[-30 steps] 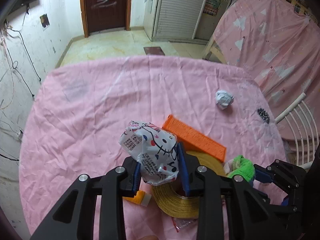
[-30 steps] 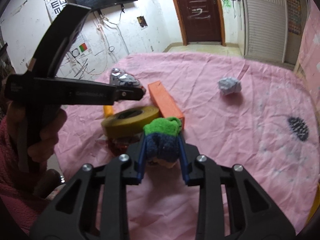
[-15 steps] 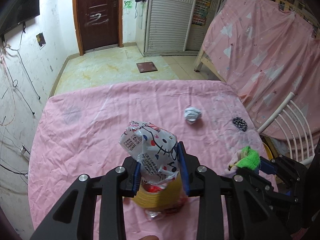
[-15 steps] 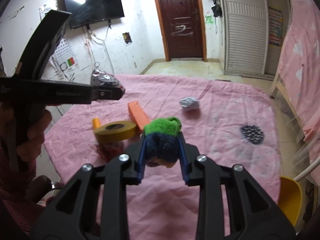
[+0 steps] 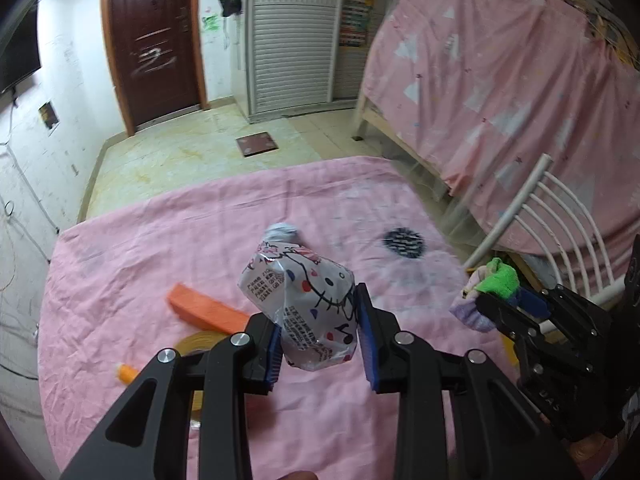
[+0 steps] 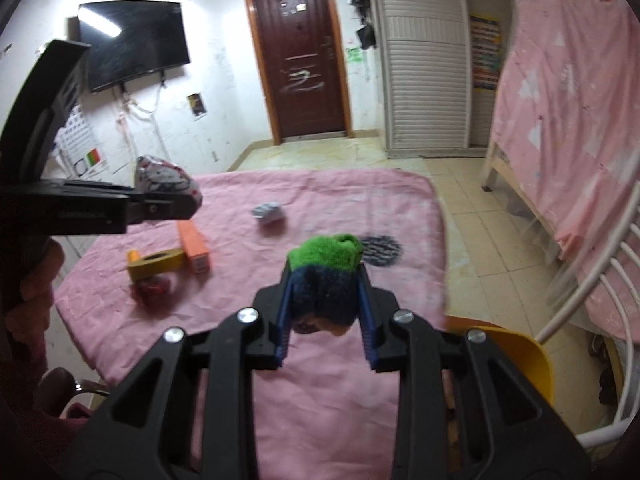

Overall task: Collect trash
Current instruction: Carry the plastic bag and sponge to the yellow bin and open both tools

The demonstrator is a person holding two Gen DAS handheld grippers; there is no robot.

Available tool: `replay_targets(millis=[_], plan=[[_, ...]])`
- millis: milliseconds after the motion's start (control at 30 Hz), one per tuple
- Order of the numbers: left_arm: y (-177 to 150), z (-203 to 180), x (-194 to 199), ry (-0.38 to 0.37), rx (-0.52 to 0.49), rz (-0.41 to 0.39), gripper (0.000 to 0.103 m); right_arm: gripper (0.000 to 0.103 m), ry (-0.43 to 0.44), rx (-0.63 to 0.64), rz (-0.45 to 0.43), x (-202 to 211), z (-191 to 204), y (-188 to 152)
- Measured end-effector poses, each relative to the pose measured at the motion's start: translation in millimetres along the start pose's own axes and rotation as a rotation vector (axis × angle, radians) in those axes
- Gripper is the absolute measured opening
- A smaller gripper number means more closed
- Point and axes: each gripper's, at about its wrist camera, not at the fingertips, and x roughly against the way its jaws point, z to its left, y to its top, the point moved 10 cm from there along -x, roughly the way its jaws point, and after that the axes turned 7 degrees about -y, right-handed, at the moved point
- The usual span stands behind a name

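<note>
Cartoon-print wrapper (image 5: 308,304) in left tool (image 5: 320,344), seemingly crumpled

both wrist views angled down, sharing pink table (image 5: 168,240).

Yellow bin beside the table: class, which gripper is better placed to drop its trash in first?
Probably the right gripper: its green-and-blue bundle hangs at the table edge beside the yellow bin. The left gripper, shut on the cartoon-print wrapper, is over mid-table.

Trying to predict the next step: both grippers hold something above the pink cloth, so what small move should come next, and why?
Probably carry both toward the yellow bin at the table's right edge. The left gripper clamps the crumpled cartoon-print wrapper, the right gripper the green-and-navy fuzzy wad; both hang clear of the cloth.
</note>
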Motion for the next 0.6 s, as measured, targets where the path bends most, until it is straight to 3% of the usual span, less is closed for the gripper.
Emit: replay_targets(millis=[600], plan=[[-5, -147, -32, -0.120, -0.160, 0.062, 0.025, 0.028, -0.172, -0.182, -0.021, 29, -128, -41]])
